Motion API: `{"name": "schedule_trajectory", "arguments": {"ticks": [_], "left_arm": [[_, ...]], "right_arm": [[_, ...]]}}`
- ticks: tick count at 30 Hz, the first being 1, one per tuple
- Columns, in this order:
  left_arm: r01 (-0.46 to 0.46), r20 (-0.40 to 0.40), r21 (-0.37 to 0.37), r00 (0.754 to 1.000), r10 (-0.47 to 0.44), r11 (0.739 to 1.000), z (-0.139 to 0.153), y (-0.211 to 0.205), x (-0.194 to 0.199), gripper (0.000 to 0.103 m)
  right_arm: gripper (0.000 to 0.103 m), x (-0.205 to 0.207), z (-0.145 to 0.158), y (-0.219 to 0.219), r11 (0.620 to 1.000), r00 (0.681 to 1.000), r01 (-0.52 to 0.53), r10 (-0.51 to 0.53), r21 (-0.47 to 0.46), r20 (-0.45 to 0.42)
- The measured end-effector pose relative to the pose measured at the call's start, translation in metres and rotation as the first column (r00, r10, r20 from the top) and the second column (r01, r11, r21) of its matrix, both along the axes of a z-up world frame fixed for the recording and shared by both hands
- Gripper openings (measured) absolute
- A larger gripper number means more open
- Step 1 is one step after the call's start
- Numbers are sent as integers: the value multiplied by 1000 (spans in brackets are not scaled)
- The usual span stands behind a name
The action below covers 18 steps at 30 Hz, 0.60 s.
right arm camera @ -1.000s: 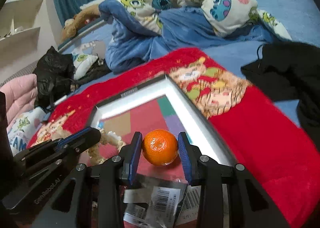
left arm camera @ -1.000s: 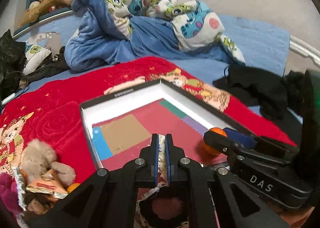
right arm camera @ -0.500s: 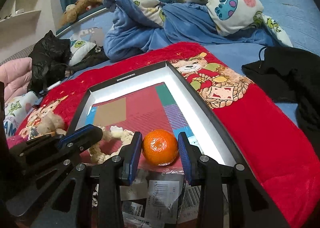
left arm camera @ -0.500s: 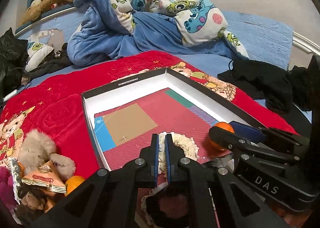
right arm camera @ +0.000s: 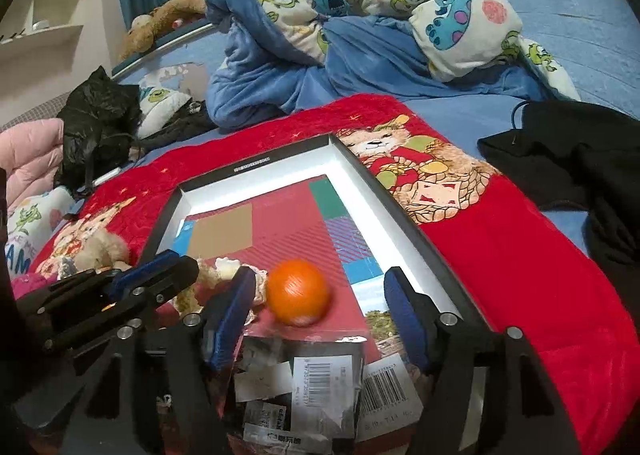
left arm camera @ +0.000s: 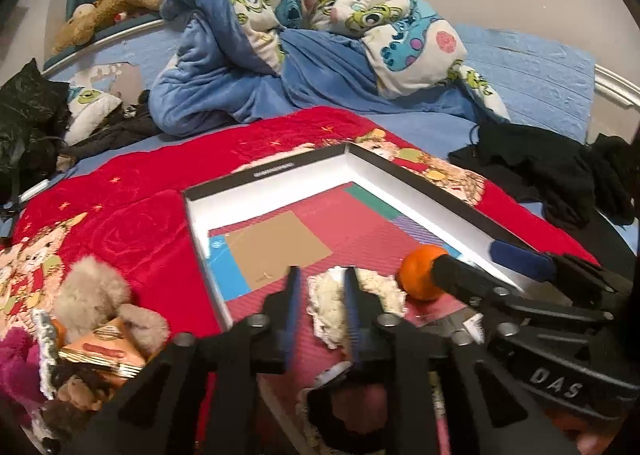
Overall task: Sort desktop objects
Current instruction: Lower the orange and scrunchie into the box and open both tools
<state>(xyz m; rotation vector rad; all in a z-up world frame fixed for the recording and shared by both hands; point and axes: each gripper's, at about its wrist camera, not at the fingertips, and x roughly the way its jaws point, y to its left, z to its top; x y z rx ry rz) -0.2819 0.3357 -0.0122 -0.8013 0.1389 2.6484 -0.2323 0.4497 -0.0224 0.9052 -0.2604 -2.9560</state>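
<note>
A shallow box (left arm camera: 404,175) with white walls and a red patterned floor lies on a red blanket; it also shows in the right wrist view (right arm camera: 360,171). An orange (right arm camera: 298,291) lies loose on the box floor between the open fingers of my right gripper (right arm camera: 320,307); it also shows in the left wrist view (left arm camera: 420,271). A cream woolly toy (left arm camera: 360,291) lies on the box floor. My left gripper (left arm camera: 322,311) is open above it, its right finger over the toy. Printed packets (right arm camera: 304,383) lie in the box below the orange.
Plush toys and a snack packet (left arm camera: 96,339) are piled on the red blanket (left arm camera: 132,215) left of the box. Black clothes (right arm camera: 580,159) lie to the right. A heaped blue duvet (left arm camera: 300,47) and a black bag (right arm camera: 100,115) lie behind.
Both grippers have opened. The left has let go of the cream toy, the right has let go of the orange, and both things now lie on the box floor. Both grippers have drawn back.
</note>
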Motion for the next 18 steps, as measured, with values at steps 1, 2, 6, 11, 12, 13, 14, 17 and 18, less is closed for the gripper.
{"name": "schedule_trajectory", "arguments": {"ticks": [1,2,6,11,12,13,14,17,18], "left_arm": [[-15,2,5,1000,15,1000,1,-4,-1,47],[-25,4,14,1000,25,1000,2,-8,-2,54],[-59,7,94,998,59,994,7,-30,-5,99],[-34,-27,107,999,37,994,17,-35,3,103],[-30,-32,105,999,33,994,18,-34,5,103],[-26,-39,99,999,30,995,19,-32,7,103],[-27,-45,92,999,31,995,19,-29,9,103],[-25,-48,82,998,29,996,20,-25,11,103],[-20,-46,79,999,23,997,19,-24,12,103]], "right_arm": [[65,1,0,1,1000,1000,2,-2,-7,-5],[65,2,1,2,1000,1000,3,-3,-13,-8],[75,13,5,9,996,998,-19,14,-85,-59],[103,31,12,7,995,990,-13,-1,-96,-142],[103,33,12,7,996,989,9,-23,-90,-149],[103,35,12,9,995,988,7,-22,-100,-155],[103,35,12,11,993,987,6,-24,-115,-159],[103,36,12,21,987,986,28,-54,-159,-161],[103,36,11,25,983,986,35,-64,-182,-155]]}}
